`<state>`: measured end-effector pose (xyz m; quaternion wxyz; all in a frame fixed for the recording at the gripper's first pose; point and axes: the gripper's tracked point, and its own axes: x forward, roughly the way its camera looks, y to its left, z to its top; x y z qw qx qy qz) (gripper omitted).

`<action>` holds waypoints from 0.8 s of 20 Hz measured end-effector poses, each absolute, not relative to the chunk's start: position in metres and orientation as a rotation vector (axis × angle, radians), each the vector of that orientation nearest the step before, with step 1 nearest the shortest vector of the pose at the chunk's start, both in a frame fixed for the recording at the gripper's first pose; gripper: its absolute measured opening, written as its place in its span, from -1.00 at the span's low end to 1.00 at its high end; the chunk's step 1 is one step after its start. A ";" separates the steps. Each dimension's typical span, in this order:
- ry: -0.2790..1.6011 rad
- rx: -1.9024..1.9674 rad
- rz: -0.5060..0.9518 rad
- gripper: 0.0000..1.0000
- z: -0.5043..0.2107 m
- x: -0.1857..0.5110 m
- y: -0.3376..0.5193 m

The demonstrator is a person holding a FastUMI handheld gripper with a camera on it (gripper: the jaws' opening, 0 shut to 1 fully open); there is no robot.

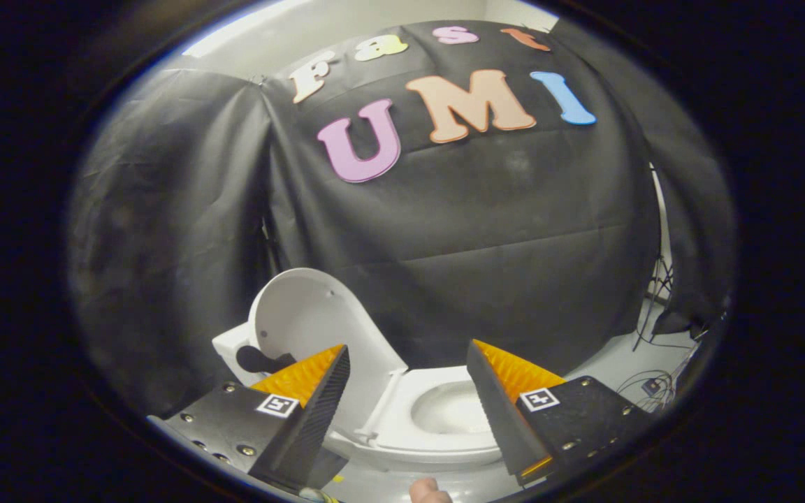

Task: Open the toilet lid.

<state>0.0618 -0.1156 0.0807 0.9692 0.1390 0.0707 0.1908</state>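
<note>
Your gripper (pixel 408 381) is spread wide, fingers well apart and holding nothing. The toilet (pixel 437 426) is the landmark: it sits low, just past your fingertips, and its bowl (pixel 453 411) shows in the gap between the two fingers. The toilet lid (pixel 308 325) is already up, standing near upright at the back of the toilet, its pale underside facing you. Your one finger (pixel 322 391) overlaps the lid's lower part in the view; you can't tell if it touches. The other finger (pixel 490 405) crosses the far side of the seat (pixel 392 419), contact unclear there too. The seat is down, lying flat around the bowl. Behind the toilet hangs the black cloth wall (pixel 486 237). On the floor off to the seat side of the toilet, some loose cables (pixel 647 384) lie near the cloth's bottom edge. Below the toilet, near your fingers' base, a fingertip (pixel 429 491) pokes in.
</note>
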 end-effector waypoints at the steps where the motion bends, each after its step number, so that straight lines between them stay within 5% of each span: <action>1: 0.139 0.295 0.376 0.98 0.083 0.063 -0.124; 16: 0.036 0.149 0.238 0.98 0.114 0.040 -0.231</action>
